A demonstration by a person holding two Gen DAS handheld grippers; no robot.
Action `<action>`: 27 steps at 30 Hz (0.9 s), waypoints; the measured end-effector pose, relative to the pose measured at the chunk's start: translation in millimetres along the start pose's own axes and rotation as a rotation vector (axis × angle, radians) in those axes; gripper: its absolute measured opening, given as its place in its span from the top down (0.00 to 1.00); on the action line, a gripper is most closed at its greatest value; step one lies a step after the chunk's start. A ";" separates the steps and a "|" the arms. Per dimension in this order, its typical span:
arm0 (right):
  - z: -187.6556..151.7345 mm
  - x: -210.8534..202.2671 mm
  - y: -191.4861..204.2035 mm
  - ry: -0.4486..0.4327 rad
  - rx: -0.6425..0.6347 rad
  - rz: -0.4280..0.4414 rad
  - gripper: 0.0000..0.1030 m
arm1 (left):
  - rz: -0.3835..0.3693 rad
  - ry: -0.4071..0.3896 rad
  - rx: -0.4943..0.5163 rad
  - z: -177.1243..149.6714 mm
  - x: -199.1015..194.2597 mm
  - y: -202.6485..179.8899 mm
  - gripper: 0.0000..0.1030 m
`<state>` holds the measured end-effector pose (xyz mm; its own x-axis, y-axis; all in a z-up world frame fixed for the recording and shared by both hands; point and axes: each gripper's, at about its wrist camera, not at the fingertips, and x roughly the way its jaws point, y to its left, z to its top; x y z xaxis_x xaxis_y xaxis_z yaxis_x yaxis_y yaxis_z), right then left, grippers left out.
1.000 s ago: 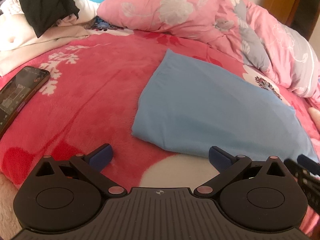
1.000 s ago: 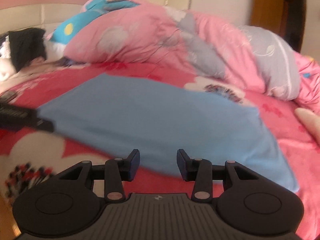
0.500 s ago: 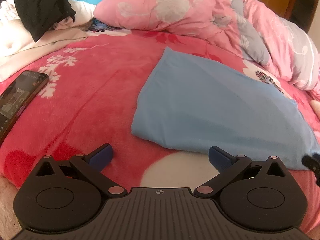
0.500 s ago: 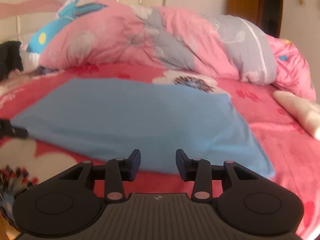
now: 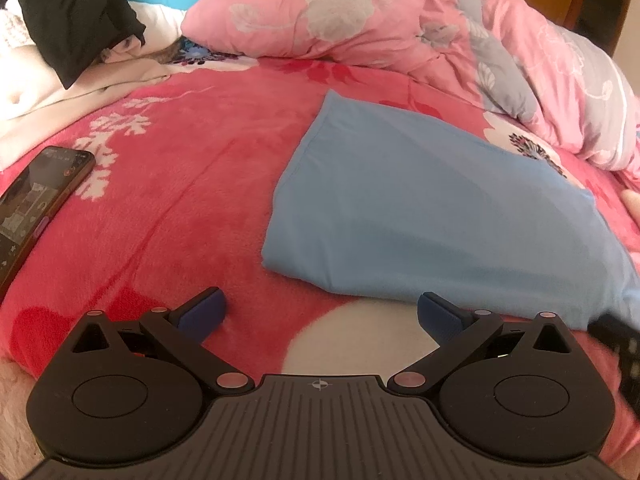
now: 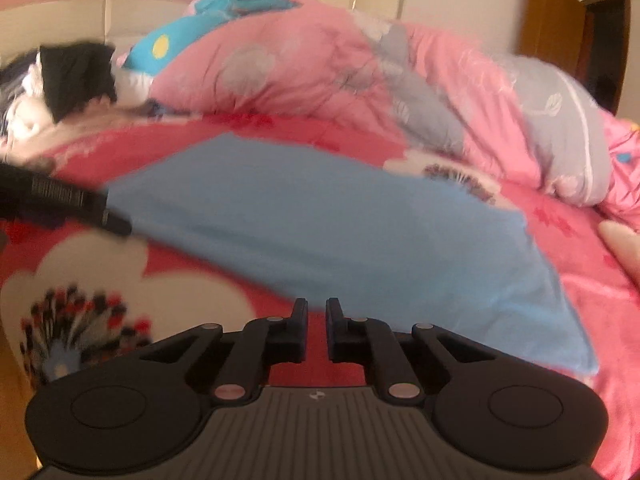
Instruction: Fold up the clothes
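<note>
**Left jaws wide, right jaws nearly together**

The left gripper hovers tilted downward, its blue-padded fingers spread far apart with nothing between them. The right gripper also points downward; its jaws have just been closing and now stand almost together with a thin gap, and no pinched thing can be made out between the pads.

Home bedroom: bed with red blanket, pink quilt, pillow, clothes pile, wooden door.
</note>
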<state>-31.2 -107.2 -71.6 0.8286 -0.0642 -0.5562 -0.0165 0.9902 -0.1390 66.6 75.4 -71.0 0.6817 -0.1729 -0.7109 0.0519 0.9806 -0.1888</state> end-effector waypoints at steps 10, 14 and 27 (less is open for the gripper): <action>-7.7 19.5 5.3 0.046 0.016 0.108 0.91 | -0.010 0.011 -0.001 1.6 0.1 1.3 0.00; -5.1 4.5 -8.4 0.033 0.066 0.138 0.91 | -0.002 0.012 0.014 0.9 0.2 -0.6 0.00; -15.4 8.3 -32.0 0.055 0.196 0.151 0.91 | 0.001 0.025 0.010 2.5 1.3 -0.8 0.00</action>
<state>-32.3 -141.4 -84.4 0.7930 0.0851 -0.6032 -0.0246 0.9939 0.1079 69.3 74.6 -70.0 0.6632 -0.1743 -0.7279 0.0584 0.9816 -0.1819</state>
